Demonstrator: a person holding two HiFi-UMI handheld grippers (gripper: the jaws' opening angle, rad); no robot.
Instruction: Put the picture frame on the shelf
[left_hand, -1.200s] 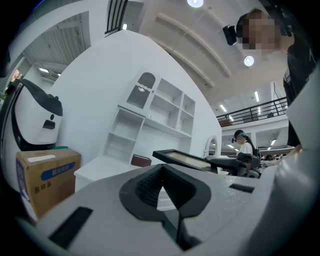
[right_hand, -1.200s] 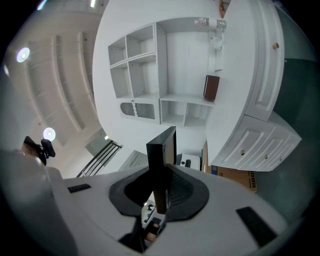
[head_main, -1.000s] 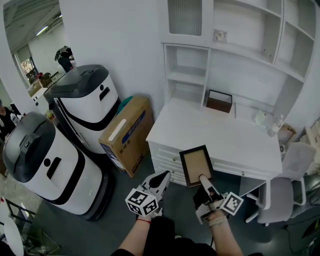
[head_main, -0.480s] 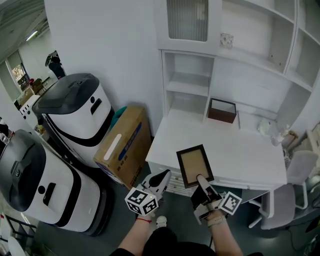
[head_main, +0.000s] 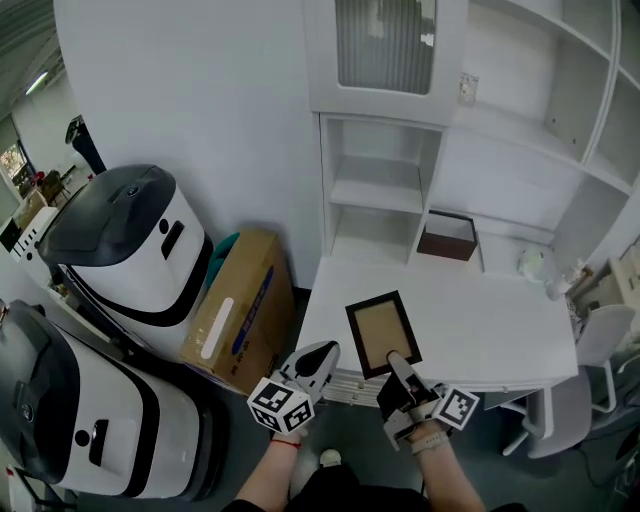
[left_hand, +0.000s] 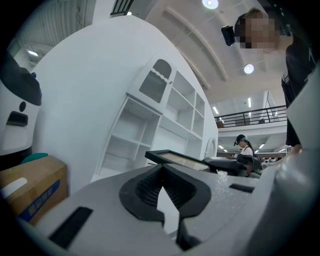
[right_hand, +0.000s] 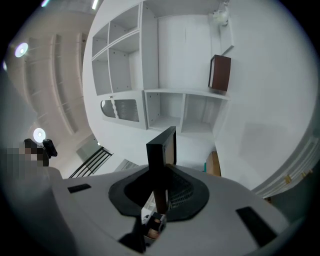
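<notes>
— Which step does the person seem to be on?

— The carry, by the look of it. The right tongs (head_main: 396, 361) pinch the picture frame (head_main: 381, 332) by its near edge. In the right gripper view the dark rim stands edge-on between the pads, gripped firmly.

— And the other hand?

— The left tongs (head_main: 322, 355) are pressed together with nothing between them. They hang just beside the frame, to its left, not touching it.

— Where is the frame relative to the furniture?

— It is in the air in front of the person, its tan panel facing up toward the head camera. From there it appears over the near edge of the white tabletop (head_main: 480, 330). It is well apart from the shelf (head_main: 378, 196), which rises at the back of the tabletop against the wall.

— So nothing is placed yet?

— No, the placing is not yet done.

— What does the next move call for?

— Probably a reach across the tabletop toward one of the open compartments on the left. The frame likely needs tipping upright so its lower edge meets the board first. The brown box (head_main: 447, 236) sits in the neighbouring bay, so the frame should steer left of it.

— Any worry?

— The pinch is on one edge only, so the frame could swing. The pads should part only once it rests steadily.
</notes>
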